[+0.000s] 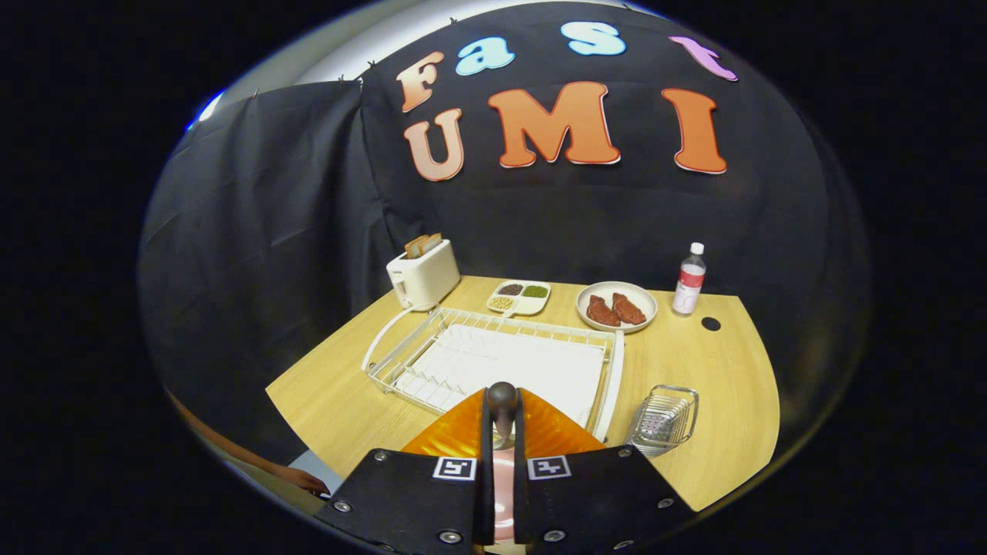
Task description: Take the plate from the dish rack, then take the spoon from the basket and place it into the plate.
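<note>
My gripper (502, 432) is shut on the spoon (502, 401), whose dark rounded end sticks up from the narrow gap between the two fingers. Right under and just ahead of the fingers lies the orange plate (455, 435), ribbed and glossy, on the wooden table in front of the dish rack. The white wire dish rack (493, 358) stands beyond the plate with no dishes in it. To the right of the fingers sits the small wire basket (665, 418), with nothing that I can make out inside.
At the table's back stand a white toaster (422, 276), a divided dish of condiments (520, 297), a plate with two pieces of meat (617, 307) and a water bottle (689, 280). A person's hand (308, 482) rests by the table's front left corner.
</note>
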The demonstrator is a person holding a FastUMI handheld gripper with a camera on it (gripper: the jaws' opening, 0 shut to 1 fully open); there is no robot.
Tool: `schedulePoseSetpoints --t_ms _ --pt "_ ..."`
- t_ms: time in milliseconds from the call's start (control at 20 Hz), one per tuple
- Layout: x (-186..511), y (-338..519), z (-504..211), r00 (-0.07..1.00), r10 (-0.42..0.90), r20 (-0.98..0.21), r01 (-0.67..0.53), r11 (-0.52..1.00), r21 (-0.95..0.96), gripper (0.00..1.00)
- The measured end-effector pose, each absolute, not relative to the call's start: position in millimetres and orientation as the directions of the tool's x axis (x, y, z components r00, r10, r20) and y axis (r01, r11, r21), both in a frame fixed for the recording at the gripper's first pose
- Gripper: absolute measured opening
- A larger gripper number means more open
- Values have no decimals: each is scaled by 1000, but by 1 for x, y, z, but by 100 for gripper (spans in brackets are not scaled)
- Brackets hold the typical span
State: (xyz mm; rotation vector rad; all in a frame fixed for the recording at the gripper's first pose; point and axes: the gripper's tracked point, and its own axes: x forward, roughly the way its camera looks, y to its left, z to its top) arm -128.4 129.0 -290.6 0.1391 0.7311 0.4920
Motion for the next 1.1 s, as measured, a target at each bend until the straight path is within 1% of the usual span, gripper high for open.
schedulePoseSetpoints --t_ms 250,450,850,900,1100 --pt "-153 153 -322 547 533 -646 -421 842 338 10" --pt "-168 163 -337 499 563 -659 -436 820 371 10" --pt "-191 147 -364 447 537 -716 -473 821 321 10" --pt "-188 148 -364 458 540 -706 -460 824 332 10" --pt "-196 126 -369 438 539 -719 -400 834 381 10"
